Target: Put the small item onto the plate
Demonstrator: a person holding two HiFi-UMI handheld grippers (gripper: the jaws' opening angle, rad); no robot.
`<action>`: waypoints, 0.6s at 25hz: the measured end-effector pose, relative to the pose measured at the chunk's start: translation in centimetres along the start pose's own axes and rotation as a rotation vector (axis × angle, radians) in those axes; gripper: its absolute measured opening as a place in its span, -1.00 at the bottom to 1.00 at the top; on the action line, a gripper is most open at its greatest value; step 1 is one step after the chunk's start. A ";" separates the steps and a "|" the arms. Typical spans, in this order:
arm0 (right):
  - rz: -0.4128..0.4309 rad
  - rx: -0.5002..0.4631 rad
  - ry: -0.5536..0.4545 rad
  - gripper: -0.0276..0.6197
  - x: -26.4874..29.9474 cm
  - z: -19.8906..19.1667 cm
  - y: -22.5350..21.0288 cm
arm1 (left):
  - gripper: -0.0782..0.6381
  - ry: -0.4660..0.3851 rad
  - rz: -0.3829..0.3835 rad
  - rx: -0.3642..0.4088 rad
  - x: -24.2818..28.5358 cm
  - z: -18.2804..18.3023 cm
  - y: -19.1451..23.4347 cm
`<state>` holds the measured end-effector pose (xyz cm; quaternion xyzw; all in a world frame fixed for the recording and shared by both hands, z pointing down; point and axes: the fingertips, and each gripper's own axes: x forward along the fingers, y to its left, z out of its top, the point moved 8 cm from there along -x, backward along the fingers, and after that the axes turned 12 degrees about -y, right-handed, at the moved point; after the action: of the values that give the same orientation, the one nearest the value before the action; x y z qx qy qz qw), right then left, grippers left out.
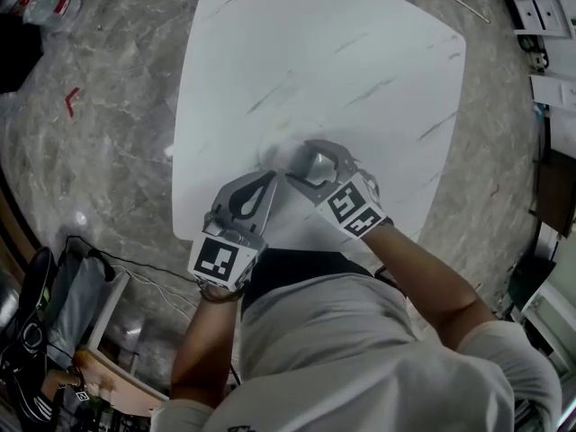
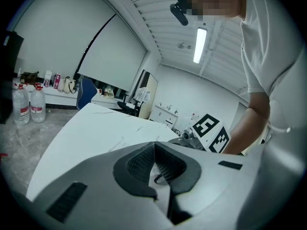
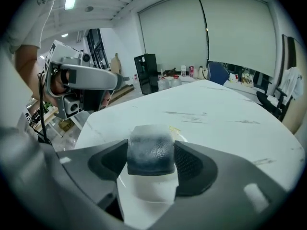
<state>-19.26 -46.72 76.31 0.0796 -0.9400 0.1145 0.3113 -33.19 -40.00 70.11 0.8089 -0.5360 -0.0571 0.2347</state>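
In the right gripper view, my right gripper [image 3: 149,152] is shut on the small item [image 3: 149,150], a dark blue-grey frosted block. It hangs just above a white plate [image 3: 144,191] on the white marble table [image 3: 225,119]. In the head view the right gripper [image 1: 301,162] is over the faint white plate [image 1: 273,151] near the table's front edge. Beside it, to the left, my left gripper [image 1: 270,180] is shut and holds nothing. In the left gripper view the left gripper [image 2: 154,145] has its jaws together, and the right gripper's marker cube [image 2: 210,132] shows beyond them.
The table [image 1: 324,70] stretches away bare beyond the plate. Water bottles [image 1: 49,3] stand on the floor at the far left, and they appear again as bottles [image 2: 29,107] in the left gripper view. Cables and gear [image 1: 54,331] lie on the floor at the near left.
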 end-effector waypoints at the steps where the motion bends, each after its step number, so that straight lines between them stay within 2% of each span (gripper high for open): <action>1: -0.004 -0.002 0.010 -0.02 0.3 -0.2 -0.2 | -0.76 0.005 -0.002 -0.004 0.1 -0.2 0.1; 8: -0.010 -0.032 0.066 -0.02 1.3 -1.2 -0.8 | -0.76 -0.003 -0.001 -0.020 0.4 -0.5 0.4; 15: -0.022 -0.105 0.086 -0.02 1.5 -1.7 -0.3 | -0.76 -0.009 0.016 -0.027 -0.3 -0.5 0.4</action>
<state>-19.40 -46.71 78.61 0.0686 -0.9296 0.0651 0.3562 -33.45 -39.72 70.71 0.8012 -0.5425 -0.0660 0.2437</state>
